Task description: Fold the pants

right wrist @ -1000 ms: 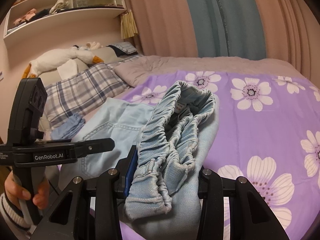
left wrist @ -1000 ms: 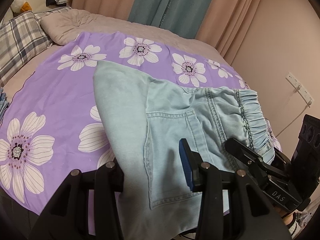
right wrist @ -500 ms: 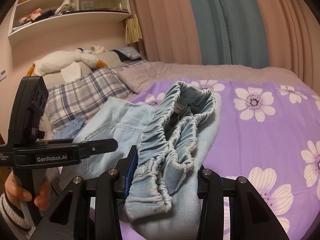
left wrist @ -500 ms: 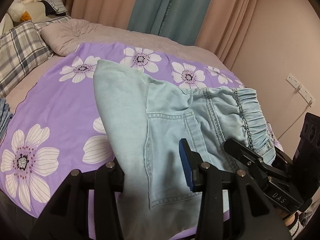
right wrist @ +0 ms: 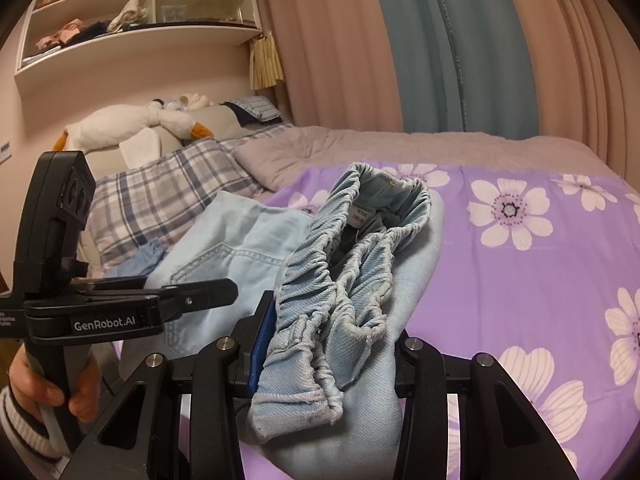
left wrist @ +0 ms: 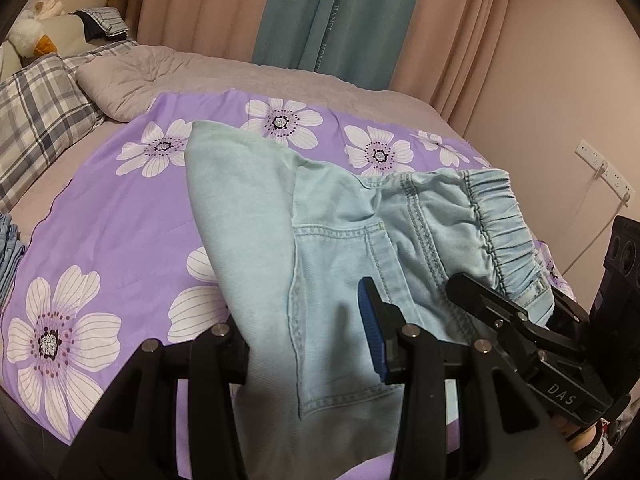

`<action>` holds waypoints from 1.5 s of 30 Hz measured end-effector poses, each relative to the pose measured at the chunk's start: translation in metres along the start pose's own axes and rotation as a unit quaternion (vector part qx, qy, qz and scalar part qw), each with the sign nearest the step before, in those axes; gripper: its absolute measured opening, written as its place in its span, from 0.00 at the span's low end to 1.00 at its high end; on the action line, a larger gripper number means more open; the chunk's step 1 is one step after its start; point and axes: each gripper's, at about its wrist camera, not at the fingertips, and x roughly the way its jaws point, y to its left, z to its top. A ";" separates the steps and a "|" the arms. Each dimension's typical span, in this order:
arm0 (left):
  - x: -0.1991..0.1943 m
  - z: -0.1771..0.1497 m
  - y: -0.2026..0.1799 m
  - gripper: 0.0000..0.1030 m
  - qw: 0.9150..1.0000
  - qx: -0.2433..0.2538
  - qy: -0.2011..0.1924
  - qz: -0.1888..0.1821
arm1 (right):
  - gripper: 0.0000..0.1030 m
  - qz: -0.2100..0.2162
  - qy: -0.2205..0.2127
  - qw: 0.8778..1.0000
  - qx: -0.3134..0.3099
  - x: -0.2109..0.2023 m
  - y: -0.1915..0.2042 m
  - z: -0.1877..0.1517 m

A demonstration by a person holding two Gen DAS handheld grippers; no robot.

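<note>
Left gripper (left wrist: 308, 340) pinches the pants (left wrist: 340, 248) at the pocket side. Right gripper (right wrist: 328, 344) pinches the bunched waistband (right wrist: 352, 280). Pants lie partly on the purple flowered sheet (left wrist: 120, 216), near its front edge; plaid pillow (left wrist: 36, 112) beyond.

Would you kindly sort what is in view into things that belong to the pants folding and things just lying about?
Job:
pants
left gripper, shut on them
right gripper, shut on the waistband
floral sheet underneath

Lying about:
plaid pillow
goose toy
shelf
curtains
</note>
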 end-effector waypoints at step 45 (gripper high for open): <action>0.005 0.011 0.005 0.40 1.000 0.015 -0.013 0.008 | 0.42 -0.001 -0.012 1.000 -0.006 0.012 0.009 0.013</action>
